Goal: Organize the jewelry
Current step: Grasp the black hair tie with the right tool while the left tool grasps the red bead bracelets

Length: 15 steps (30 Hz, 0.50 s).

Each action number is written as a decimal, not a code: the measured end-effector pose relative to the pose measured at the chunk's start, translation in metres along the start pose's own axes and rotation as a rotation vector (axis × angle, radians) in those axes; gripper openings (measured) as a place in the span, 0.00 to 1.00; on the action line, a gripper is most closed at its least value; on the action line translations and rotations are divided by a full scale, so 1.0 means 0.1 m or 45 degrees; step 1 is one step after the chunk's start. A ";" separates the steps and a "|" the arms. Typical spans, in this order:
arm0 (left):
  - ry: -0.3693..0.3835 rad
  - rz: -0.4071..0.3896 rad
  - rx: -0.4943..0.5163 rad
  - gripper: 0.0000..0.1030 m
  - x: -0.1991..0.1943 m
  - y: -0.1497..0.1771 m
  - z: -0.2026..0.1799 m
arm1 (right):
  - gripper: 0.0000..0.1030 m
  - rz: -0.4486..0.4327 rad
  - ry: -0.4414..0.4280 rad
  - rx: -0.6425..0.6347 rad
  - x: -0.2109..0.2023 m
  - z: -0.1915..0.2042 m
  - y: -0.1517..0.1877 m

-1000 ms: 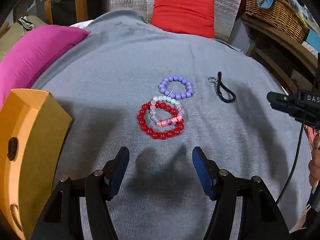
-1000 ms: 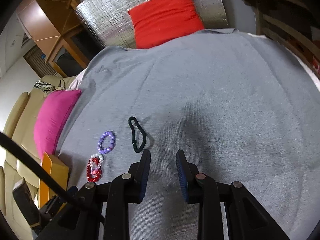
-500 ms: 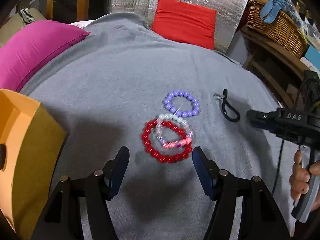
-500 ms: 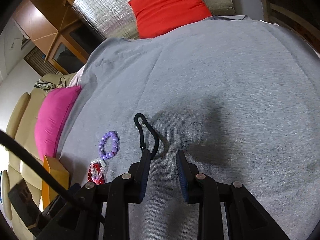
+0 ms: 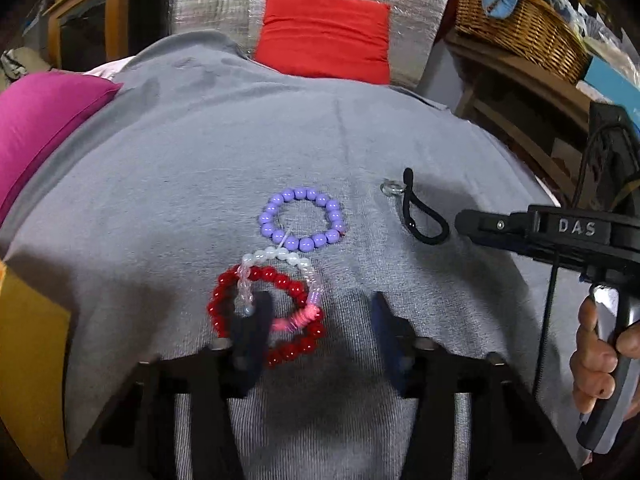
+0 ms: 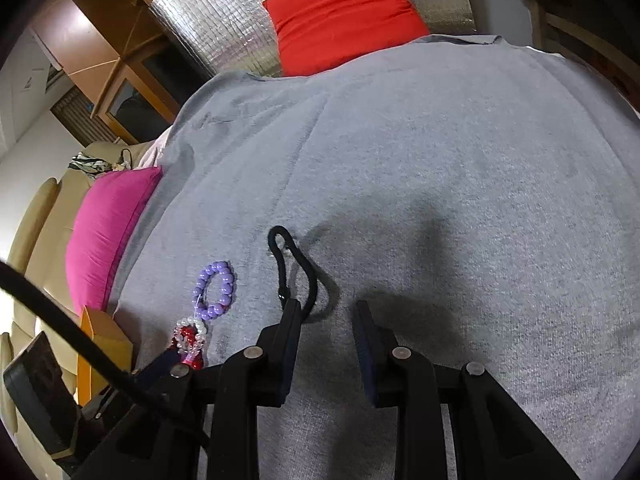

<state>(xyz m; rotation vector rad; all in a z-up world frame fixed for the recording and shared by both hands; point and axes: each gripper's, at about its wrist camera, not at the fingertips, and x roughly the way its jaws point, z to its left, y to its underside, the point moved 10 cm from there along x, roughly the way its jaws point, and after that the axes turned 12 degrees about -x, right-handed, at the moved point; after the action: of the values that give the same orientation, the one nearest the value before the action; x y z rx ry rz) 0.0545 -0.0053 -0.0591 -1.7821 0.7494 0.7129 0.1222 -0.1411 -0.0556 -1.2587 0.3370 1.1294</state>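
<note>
On the grey blanket, the left gripper has just been closing, jaws still apart, straddling the near side of the red bracelet tangled with the clear-and-pink bracelet; both may lift together. The purple bracelet lies just beyond. The right gripper, jaws apart and empty, may miss the black cord loop.

The grey cloth looks like soft matt knit, kinda fuzzy, while the red bracelet and purple bracelet are glossy plastic-looking beads. Basket is rough woven wicker, and the silver sheet behind the red cushion is shiny quilted foil.
</note>
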 end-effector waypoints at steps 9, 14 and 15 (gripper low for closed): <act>0.090 0.039 -0.071 0.12 0.00 0.01 0.09 | 0.36 0.014 0.009 -0.008 0.17 0.02 -0.08; 0.135 0.017 -0.049 0.11 -0.10 0.01 0.03 | 0.64 -0.059 0.046 -0.046 0.19 0.09 -0.17; 0.144 0.006 -0.043 0.11 -0.13 -0.01 0.01 | 0.64 -0.063 0.063 -0.075 0.22 0.12 -0.18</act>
<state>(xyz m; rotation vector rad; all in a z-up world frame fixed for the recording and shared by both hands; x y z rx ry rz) 0.0470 -0.0023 -0.0495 -1.8643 0.8215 0.6356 0.1421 -0.1182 -0.0573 -1.3416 0.3093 1.0741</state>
